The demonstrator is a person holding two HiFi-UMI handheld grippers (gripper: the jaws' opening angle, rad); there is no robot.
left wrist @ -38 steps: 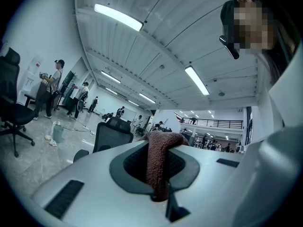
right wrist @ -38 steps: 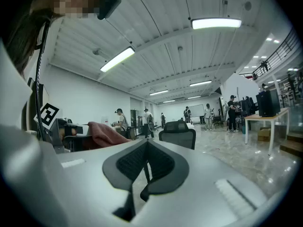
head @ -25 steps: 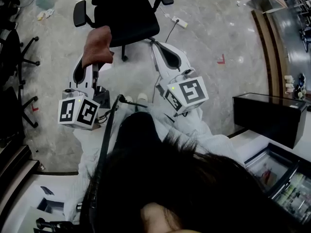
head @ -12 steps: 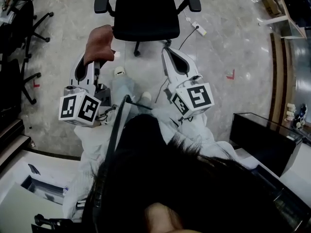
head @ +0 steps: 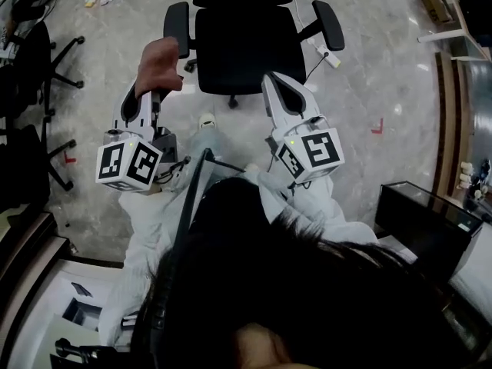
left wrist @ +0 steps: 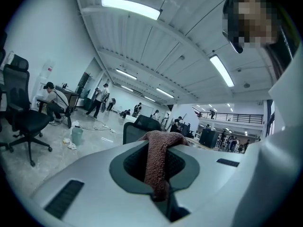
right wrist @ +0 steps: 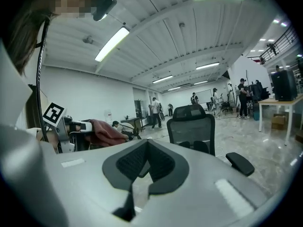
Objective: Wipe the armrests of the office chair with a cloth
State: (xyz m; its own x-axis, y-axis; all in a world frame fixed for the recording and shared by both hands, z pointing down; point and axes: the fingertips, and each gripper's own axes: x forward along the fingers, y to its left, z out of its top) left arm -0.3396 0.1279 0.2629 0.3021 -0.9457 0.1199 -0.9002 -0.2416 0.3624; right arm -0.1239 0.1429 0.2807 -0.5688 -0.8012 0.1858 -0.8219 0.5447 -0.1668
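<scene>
Room: open office with a pale floor [head: 369,68]; chair [head: 246,41] on the far side of both grippers, untouched.
Cloth [head: 159,66]: pinched in the closed left gripper [head: 147,97], bulk draped over the tips to serve as a wiping pad.
Right gripper [head: 275,83]: jaws together, nothing held; probably kept free to steady the chair.
Armrests: left armrest [head: 176,29] near the cloth but apart, likely first target; right armrest [head: 329,25] well apart.
Stage: approach; wiping not begun.

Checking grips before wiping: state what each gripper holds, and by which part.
Left gripper pinches the brown cloth by a narrow fold, the rest bunched over its tips. Right gripper is shut, empty.
</scene>
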